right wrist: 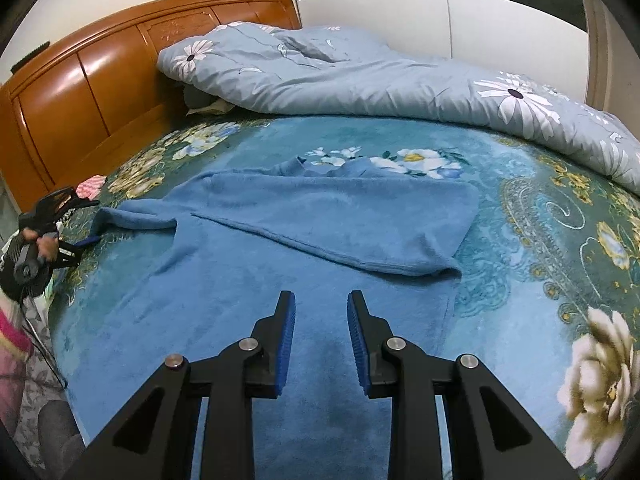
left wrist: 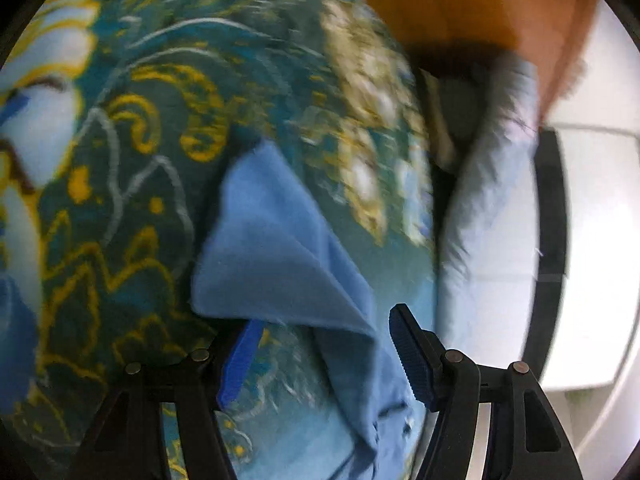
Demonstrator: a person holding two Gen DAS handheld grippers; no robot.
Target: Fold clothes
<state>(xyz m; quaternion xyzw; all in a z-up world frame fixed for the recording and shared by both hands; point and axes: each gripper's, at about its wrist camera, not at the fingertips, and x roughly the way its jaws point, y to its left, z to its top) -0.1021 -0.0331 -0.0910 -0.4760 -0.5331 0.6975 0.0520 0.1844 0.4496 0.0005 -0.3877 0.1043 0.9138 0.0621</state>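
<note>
Garment (right wrist: 320, 232) partly folded on bed (right wrist: 540, 216).
One side is lying folded over; left sleeve remaining. Right gripper (right wrist: 321, 340) apart, empty; left gripper (left wrist: 320, 356) apart, straddling sleeve.

A blue fleece garment (right wrist: 320, 220) lies partly folded on the floral bedspread (right wrist: 560, 208) — the right gripper (right wrist: 321, 300) hovers over it, jaws apart, nothing between; a pale quilt (right wrist: 360, 76) bunches beyond.

left wrist view is looking down close over the blue garment (left wrist: 280, 248); right wrist view is facing the headboard (right wrist: 80, 92) from farther back, sharing the garment and bedspread (right wrist: 540, 208).
</note>
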